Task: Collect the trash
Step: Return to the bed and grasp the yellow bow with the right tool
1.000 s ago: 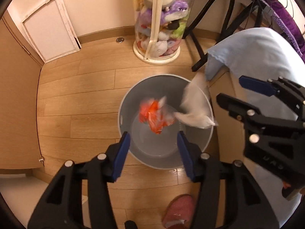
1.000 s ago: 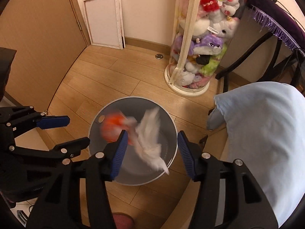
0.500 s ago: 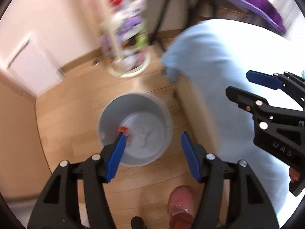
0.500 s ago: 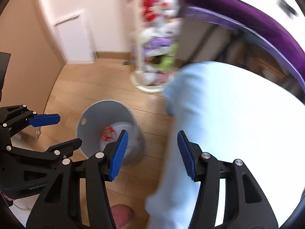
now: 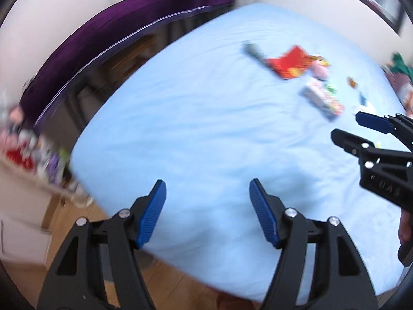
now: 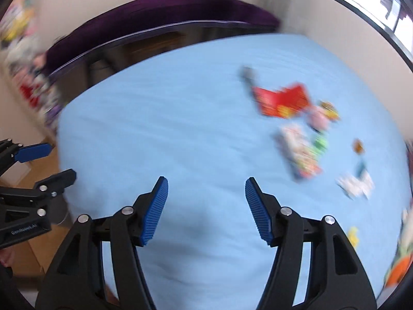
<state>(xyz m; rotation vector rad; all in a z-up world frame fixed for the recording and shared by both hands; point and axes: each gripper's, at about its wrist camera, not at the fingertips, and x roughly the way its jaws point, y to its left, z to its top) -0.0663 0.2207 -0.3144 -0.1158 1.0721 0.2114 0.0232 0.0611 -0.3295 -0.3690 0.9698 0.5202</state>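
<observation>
Both views are motion-blurred and look over a bed with a light blue sheet (image 5: pixel 206 134) (image 6: pixel 180 142). Several pieces of trash lie on its far right part: a red wrapper (image 5: pixel 290 63) (image 6: pixel 282 102), a colourful packet (image 5: pixel 322 98) (image 6: pixel 300 152), a pink scrap (image 6: pixel 320 116) and white crumpled paper (image 6: pixel 356 184). My left gripper (image 5: pixel 207 213) is open and empty over the near sheet. My right gripper (image 6: pixel 206 210) is open and empty too; it also shows at the right of the left wrist view (image 5: pixel 361 131). The bin is out of view.
A purple cloth (image 5: pixel 103 41) (image 6: pixel 155 13) drapes a dark frame behind the bed. Blurred plush toys (image 5: pixel 28 152) stand at the left. Wooden floor (image 5: pixel 62 237) shows at the lower left. A window (image 6: pixel 382 5) is at the upper right.
The orange wrapper and white tissue dropped into the grey bin. Both grippers then swung up and right, away from the bin, and now face the bed; both stay open.
</observation>
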